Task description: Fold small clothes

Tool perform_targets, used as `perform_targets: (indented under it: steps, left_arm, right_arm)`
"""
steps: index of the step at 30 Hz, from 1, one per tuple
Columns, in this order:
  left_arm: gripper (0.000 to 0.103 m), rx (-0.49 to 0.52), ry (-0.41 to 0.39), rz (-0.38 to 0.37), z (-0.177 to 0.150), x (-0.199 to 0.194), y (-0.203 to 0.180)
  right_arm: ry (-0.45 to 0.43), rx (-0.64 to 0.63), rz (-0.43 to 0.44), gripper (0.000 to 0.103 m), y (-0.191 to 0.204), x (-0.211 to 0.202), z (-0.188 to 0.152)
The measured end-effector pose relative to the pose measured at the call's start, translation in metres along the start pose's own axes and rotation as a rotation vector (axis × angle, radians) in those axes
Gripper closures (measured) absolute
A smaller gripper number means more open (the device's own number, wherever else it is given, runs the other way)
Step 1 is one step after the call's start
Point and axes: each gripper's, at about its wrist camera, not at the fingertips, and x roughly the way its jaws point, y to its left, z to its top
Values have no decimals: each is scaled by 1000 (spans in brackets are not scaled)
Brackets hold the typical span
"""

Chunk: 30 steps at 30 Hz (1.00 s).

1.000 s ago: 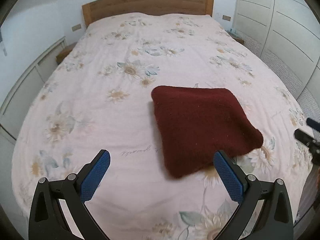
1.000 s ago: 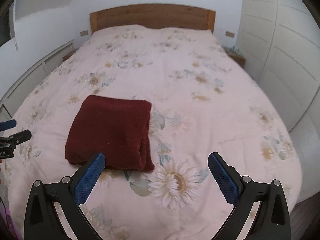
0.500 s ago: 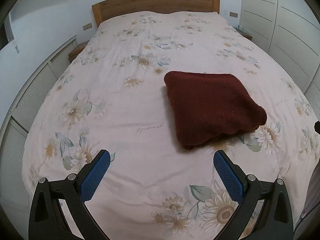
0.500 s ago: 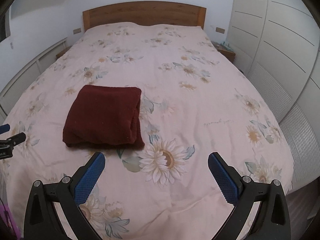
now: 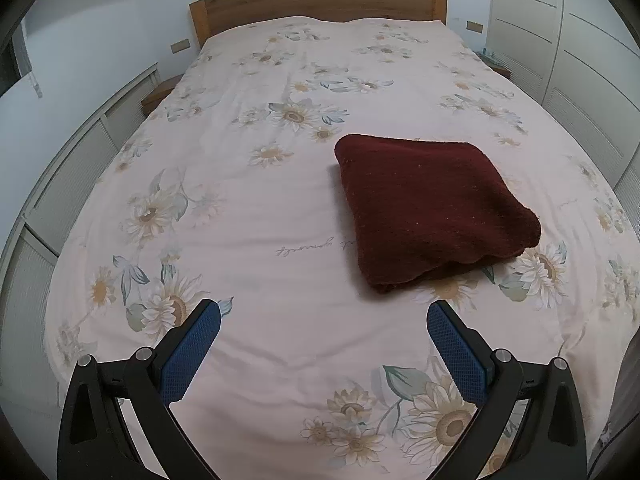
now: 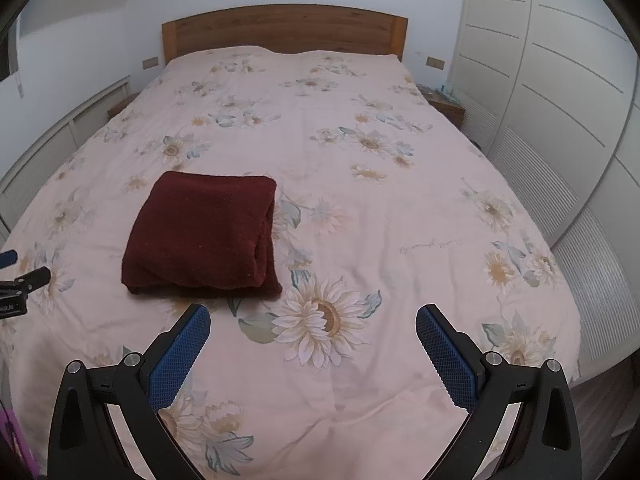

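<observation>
Left wrist view
Room: bedroom, pale walls, white panelled wardrobe doors (image 5: pixel 580 60) along the right side.
Bed: wide bed (image 5: pixel 280 208) under a pink cover printed with sunflowers; wooden headboard (image 5: pixel 320 4) at the far end.
Garment: dark red knitted garment (image 5: pixel 432 208), folded into a thick square, lying flat on the cover right of centre, its layered open edges toward the camera.
Left claw: left claw (image 5: pixel 323 316) with blue-padded fingers (image 5: pixel 188 356) spread wide apart, holding nothing, above bare cover short of the garment; the right finger tip sits near the garment's near edge, not touching.

Right wrist view
Room: same bed (image 6: pixel 400 220), headboard (image 6: pixel 284 30) and wardrobe doors (image 6: pixel 560 80); a wooden bedside stand (image 6: pixel 446 106) by the far right corner.
Garment: red folded garment (image 6: pixel 204 232) left of centre, folds stacked along its right side.
Right claw: right claw (image 6: pixel 313 316) spread wide, empty, over a large printed sunflower, near the garment's front edge but clear of it.
Left edge: part of the other claw (image 6: pixel 16 276) shows, apart from the garment.
</observation>
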Motion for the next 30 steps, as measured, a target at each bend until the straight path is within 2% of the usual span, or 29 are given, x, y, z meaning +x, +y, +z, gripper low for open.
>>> perform_targets:
  steps: [30]
  left_arm:
    - [1, 30, -8, 7, 0, 0, 2]
  right_arm:
    - [29, -21, 18, 0, 7, 7, 1]
